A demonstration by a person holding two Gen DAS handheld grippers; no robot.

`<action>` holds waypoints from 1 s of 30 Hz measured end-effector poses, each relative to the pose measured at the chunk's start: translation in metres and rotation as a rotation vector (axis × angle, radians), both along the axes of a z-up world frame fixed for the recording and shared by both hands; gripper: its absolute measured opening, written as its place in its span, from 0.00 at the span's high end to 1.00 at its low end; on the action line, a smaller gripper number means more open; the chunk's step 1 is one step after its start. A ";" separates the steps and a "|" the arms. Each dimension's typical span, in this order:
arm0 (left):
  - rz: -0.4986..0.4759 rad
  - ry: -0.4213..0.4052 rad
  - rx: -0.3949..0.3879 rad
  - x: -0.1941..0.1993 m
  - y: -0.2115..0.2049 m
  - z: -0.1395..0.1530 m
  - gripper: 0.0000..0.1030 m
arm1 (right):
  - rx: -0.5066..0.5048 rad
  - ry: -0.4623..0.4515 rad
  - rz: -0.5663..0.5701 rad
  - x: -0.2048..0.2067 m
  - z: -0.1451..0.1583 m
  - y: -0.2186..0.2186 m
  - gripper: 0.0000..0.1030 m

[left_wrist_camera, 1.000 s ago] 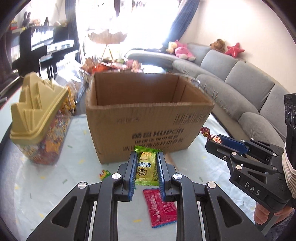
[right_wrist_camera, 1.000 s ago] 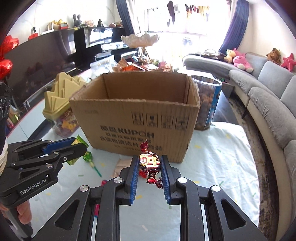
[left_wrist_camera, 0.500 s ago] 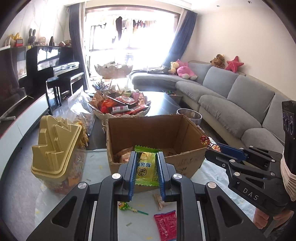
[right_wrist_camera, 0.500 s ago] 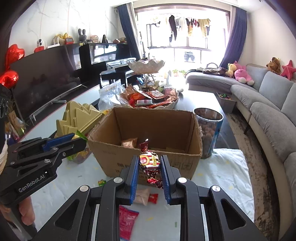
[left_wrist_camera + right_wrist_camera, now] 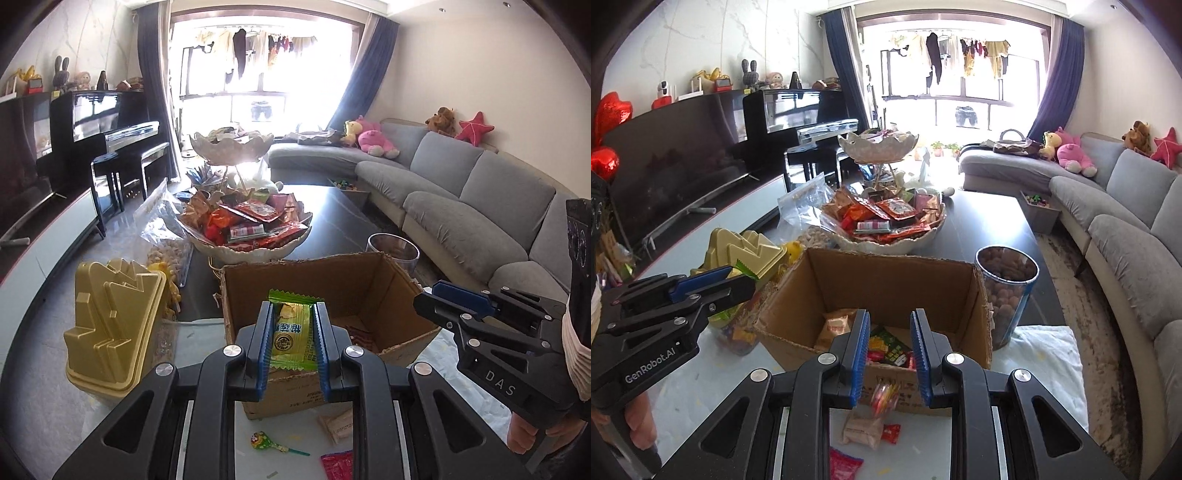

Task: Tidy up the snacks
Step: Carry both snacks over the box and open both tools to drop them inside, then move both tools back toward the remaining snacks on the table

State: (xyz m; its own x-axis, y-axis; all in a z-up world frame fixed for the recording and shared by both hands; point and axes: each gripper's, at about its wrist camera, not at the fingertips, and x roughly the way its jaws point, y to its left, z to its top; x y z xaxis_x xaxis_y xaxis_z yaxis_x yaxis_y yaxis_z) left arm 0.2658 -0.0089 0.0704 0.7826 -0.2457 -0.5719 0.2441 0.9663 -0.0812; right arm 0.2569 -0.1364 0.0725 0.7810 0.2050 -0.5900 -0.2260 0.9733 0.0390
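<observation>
Left gripper [image 5: 291,341]: clamps green packet [image 5: 291,332], centre frame, over cardboard box [image 5: 369,291].
Right gripper [image 5: 889,354]: narrow; blurred red candy [image 5: 884,397] below, seemingly loose.
Next: probably release packet into box.

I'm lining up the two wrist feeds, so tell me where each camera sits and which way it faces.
Left wrist: sits on the left hand-held gripper, looking forward and down at the cardboard box; its fingers clamp a green packet; the right hand-held gripper and right hand show at right.
Right wrist: sits on the right hand-held gripper, facing likewise into the box; the left hand-held gripper and left hand show at left.
Shared: box, snack bowl, gold-lidded jar, sofa.
</observation>
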 end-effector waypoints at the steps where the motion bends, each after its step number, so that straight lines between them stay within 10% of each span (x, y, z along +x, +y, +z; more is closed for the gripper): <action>1: 0.001 0.003 0.001 0.005 0.000 0.000 0.79 | -0.005 0.002 -0.001 0.003 -0.001 0.000 0.76; 7: 0.002 0.062 -0.020 0.037 -0.005 -0.009 0.78 | -0.004 0.021 -0.011 0.023 -0.003 -0.001 0.76; 11: 0.015 0.083 -0.006 0.048 -0.009 -0.016 0.50 | -0.021 0.030 -0.028 0.032 -0.007 -0.002 0.76; 21: 0.035 0.053 0.026 0.020 0.000 -0.023 0.41 | -0.008 0.040 -0.075 0.027 -0.022 -0.010 0.35; 30: 0.003 -0.001 0.043 -0.019 -0.005 -0.022 0.40 | -0.031 -0.026 -0.151 -0.006 -0.024 -0.018 0.25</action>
State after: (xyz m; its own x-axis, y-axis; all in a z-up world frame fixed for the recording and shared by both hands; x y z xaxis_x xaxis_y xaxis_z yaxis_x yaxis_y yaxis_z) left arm 0.2466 -0.0135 0.0480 0.7842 -0.2187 -0.5807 0.2413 0.9697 -0.0393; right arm 0.2508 -0.1543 0.0485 0.8168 0.0661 -0.5731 -0.0777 0.9970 0.0043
